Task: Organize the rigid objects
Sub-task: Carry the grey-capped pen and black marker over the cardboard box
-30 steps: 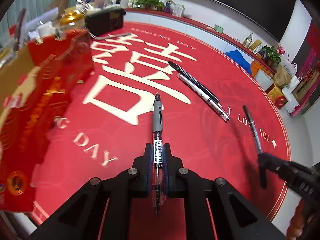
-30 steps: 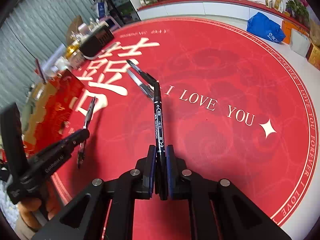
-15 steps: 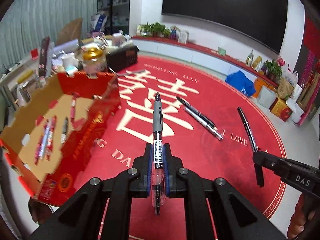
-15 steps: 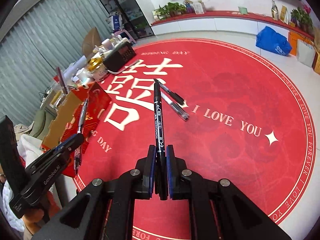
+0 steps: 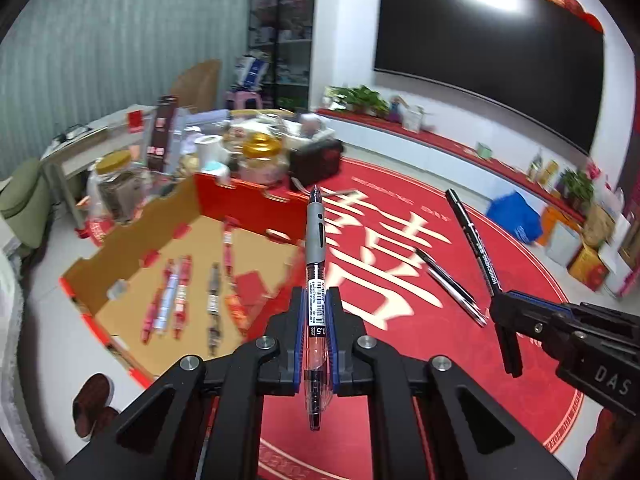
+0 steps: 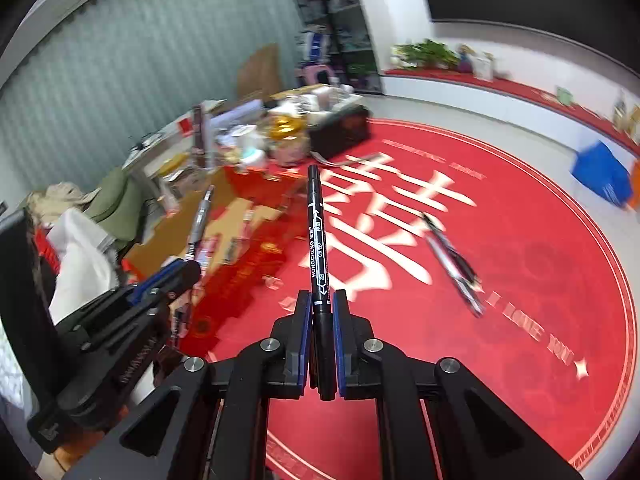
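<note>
My left gripper [image 5: 316,312] is shut on a grey-and-clear gel pen [image 5: 315,248] that points forward, held in the air beside the open red cardboard box [image 5: 132,256]. Several pens [image 5: 172,300] lie on the box floor. My right gripper [image 6: 320,308] is shut on a black marker [image 6: 316,240], also held up, to the right of the box [image 6: 248,256]. Two black pens [image 5: 452,286] lie side by side on the red round mat [image 5: 500,380]; they also show in the right wrist view [image 6: 452,260]. Each gripper shows in the other's view: the right one [image 5: 508,320], the left one [image 6: 180,272].
A cluttered heap of jars, boxes and a black case [image 5: 316,156] stands behind the box. A low red-topped ledge with plants [image 5: 360,98] runs along the far wall. A blue bag [image 5: 516,216] and gift boxes [image 5: 588,264] sit past the mat's right edge.
Both grippers have risen and swung left toward the box with their pens still held. The box interior has come into fuller view and the two pens on the mat lie further right.
</note>
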Tool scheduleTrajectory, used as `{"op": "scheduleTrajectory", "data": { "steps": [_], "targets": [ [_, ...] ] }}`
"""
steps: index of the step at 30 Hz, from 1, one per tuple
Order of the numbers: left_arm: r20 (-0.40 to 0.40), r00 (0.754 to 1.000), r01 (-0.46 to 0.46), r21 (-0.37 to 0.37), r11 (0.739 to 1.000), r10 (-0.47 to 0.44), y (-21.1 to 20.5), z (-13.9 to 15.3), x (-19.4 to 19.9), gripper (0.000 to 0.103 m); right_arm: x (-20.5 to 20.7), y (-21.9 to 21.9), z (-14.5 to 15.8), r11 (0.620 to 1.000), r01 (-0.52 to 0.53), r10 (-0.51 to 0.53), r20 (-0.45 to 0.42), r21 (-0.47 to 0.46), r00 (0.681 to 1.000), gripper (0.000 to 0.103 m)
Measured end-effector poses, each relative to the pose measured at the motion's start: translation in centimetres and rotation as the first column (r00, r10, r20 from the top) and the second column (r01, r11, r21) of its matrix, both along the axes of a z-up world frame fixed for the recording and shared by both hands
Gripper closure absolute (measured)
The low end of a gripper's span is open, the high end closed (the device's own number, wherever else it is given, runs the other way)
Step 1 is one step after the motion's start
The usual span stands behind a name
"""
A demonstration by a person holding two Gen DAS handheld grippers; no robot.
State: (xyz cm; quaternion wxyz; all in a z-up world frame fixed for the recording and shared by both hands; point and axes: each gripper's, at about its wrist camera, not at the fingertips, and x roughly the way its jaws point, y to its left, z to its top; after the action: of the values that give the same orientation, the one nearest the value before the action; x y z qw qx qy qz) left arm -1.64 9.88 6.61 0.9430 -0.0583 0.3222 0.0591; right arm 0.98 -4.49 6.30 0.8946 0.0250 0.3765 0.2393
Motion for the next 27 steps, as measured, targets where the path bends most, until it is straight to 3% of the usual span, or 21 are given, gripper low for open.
{"op": "scheduleTrajectory", "data": {
  "steps": [14,27],
  "targets": [
    [0.034,0.973,-0.229,0.023,0.973,0.228,9.2,0.8,-1.0,0.093,1.2,10.7,1.7,0.976,-0.216,0.217,0.044,-0.029,0.975,0.092],
    [0.006,0.956,-0.293,0.026,0.956,0.293,12.6,-0.2,0.2,0.093,2.8,16.1,1.2,0.955,-0.291,0.293,0.029,-0.05,0.956,0.092]
  ]
}}
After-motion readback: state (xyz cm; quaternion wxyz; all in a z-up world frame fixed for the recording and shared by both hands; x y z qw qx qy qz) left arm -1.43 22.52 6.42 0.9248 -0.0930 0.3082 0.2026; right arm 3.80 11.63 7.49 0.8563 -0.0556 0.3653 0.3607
